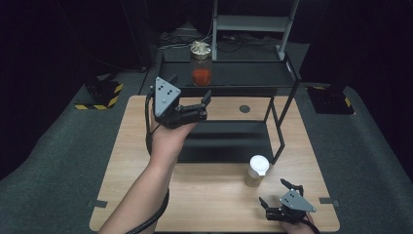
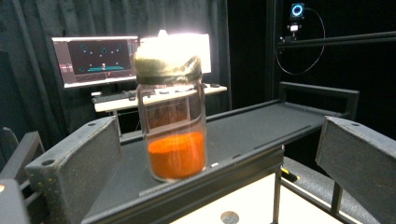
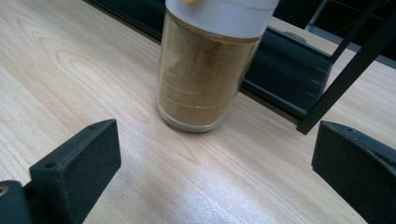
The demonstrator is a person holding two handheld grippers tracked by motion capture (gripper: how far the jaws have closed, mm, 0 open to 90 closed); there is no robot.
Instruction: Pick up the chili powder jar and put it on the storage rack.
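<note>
A glass jar of orange-red powder (image 1: 201,70) with a gold lid stands near the left end of the black rack's top shelf (image 1: 253,73). My left gripper (image 1: 190,87) is held up just in front of it, open and apart from it. In the left gripper view the jar (image 2: 173,135) stands upright ahead between the spread jaws of my left gripper (image 2: 219,137). A white-lidded jar of brown powder (image 1: 256,171) stands on the wooden table (image 1: 209,195). My right gripper (image 1: 275,192) rests low, open, just short of that jar (image 3: 205,79), with my right gripper (image 3: 217,135) empty.
The two-tier black rack has a lower shelf (image 1: 229,141) on the table, and its front right leg (image 1: 285,122) stands close to the brown-powder jar. A monitor (image 2: 95,58) and a desk sit beyond the rack. Grey carpet (image 1: 370,146) surrounds the table.
</note>
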